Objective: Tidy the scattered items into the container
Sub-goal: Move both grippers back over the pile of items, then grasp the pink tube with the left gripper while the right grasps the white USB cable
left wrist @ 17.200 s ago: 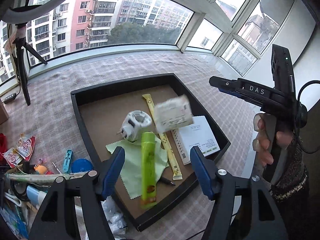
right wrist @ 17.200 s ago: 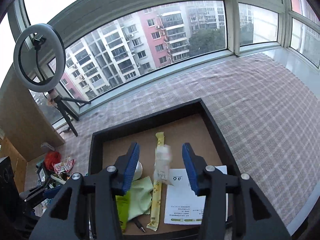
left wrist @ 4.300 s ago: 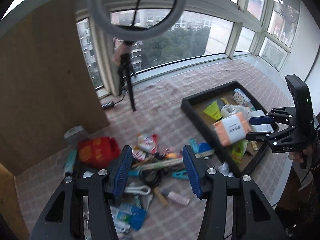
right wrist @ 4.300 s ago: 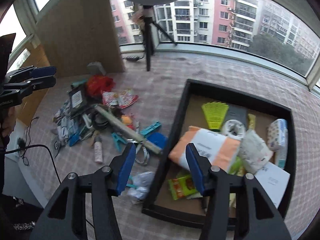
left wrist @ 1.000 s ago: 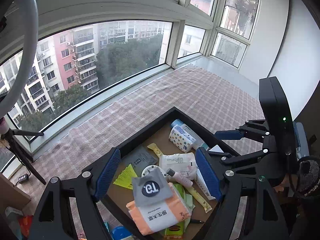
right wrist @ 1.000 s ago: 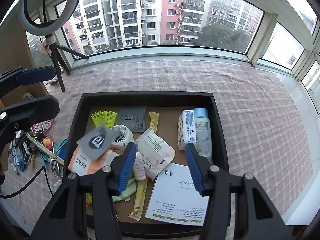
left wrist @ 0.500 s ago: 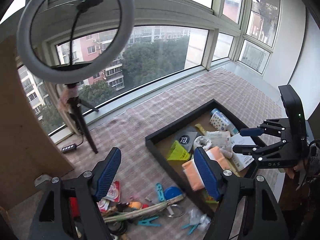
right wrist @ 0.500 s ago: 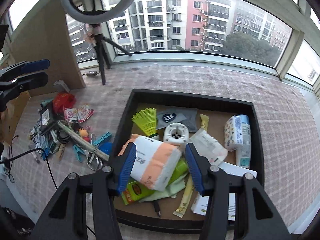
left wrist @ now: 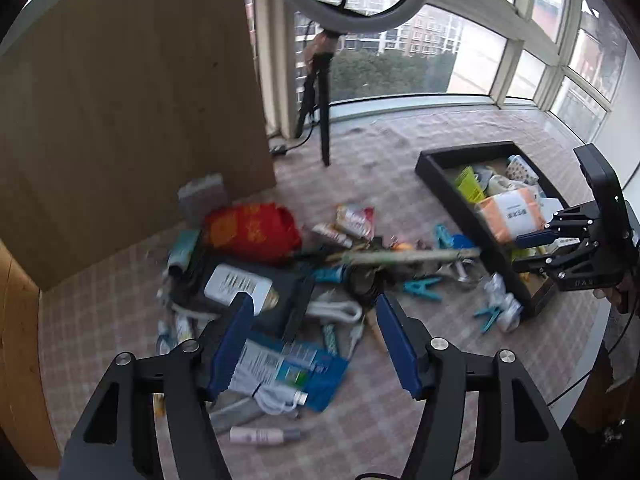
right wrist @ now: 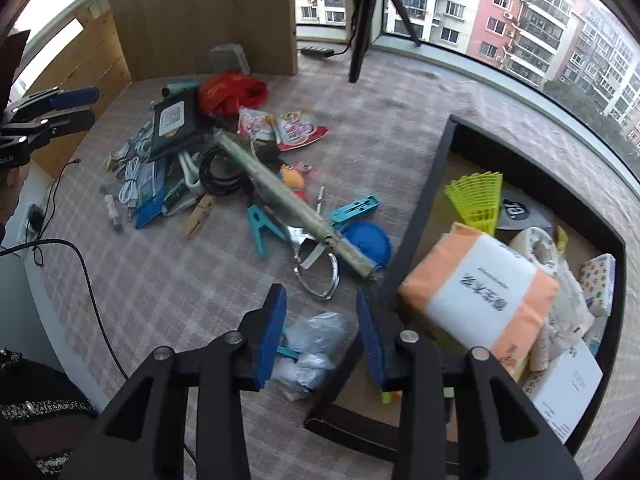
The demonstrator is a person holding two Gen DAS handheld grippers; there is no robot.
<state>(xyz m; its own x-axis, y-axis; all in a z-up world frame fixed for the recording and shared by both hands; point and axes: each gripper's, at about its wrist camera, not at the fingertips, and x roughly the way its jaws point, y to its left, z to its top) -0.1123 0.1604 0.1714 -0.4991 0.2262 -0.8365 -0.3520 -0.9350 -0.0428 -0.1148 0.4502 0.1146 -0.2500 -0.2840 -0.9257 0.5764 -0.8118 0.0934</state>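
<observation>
both grippers empty above the clutter

left gripper (left wrist: 314, 344) hangs with jaws wide over the scattered pile, above a blue packet (left wrist: 288, 372). right gripper (right wrist: 322, 334), jaws also wide, hovers over what looks like a crumpled plastic bag (right wrist: 310, 350) just beside the black tray (right wrist: 420, 216), which holds an orange-and-white tissue pack (right wrist: 480, 292).

On the checked mat (right wrist: 168, 272) sit a black tray (right wrist: 424, 200), a scattered heap with a red bag (right wrist: 232, 90), clothes pegs (right wrist: 260, 226) and a crumpled plastic bag (right wrist: 310, 344).
</observation>
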